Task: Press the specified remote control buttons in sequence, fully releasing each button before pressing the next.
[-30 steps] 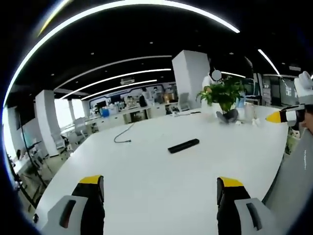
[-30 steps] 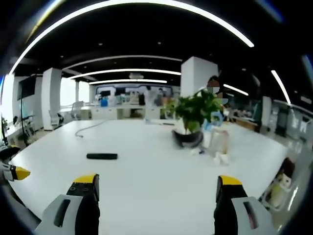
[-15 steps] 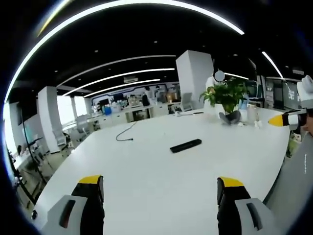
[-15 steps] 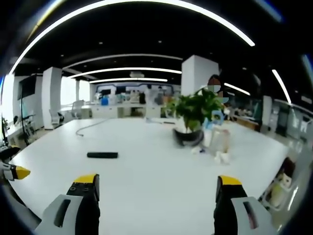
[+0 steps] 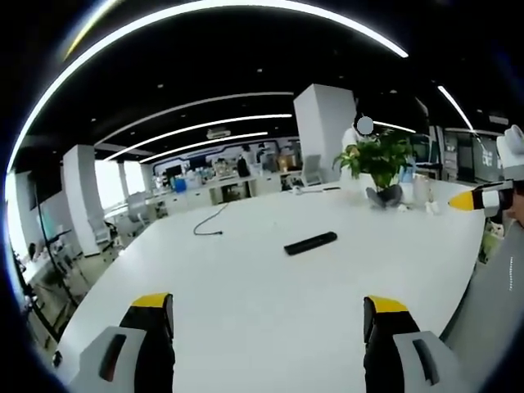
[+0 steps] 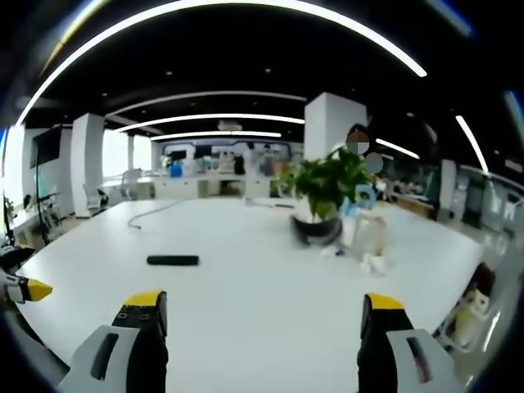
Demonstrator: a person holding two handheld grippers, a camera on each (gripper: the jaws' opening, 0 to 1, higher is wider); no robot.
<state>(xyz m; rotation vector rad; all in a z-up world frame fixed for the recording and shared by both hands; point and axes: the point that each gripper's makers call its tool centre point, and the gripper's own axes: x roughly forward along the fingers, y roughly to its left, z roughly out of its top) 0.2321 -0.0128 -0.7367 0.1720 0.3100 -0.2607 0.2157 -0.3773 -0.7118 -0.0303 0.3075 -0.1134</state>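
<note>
Left gripper view: the left tongs (image 5: pixel 270 323) rise from the bottom edge with their two yellow-tipped jaws spread wide apart, holding nothing and touching nothing, poised above the near part of a large white desk (image 5: pixel 246 278). The black remote control (image 5: pixel 310 243) lies flat on the desk well ahead of the jaws, roughly midway across the surface and apart from every other item. A potted plant (image 5: pixel 378 164) stands toward the far right corner of the desk, with small white items just beside it, and a dark cable (image 5: pixel 209 223) trails in from the far edge. At the right margin a yellow tip of the right tongs (image 5: pixel 471 198) enters, clear of the desk's right edge. Right gripper view: the right tongs (image 6: pixel 260 323) likewise stand fully parted and empty above the near desk edge. The remote control (image 6: pixel 173 260) lies on the left half of the desk (image 6: pixel 262 278), well apart from the potted plant (image 6: pixel 325 192) on the far right side. A yellow tip of the left tongs (image 6: pixel 24 288) shows at the left margin.
</note>
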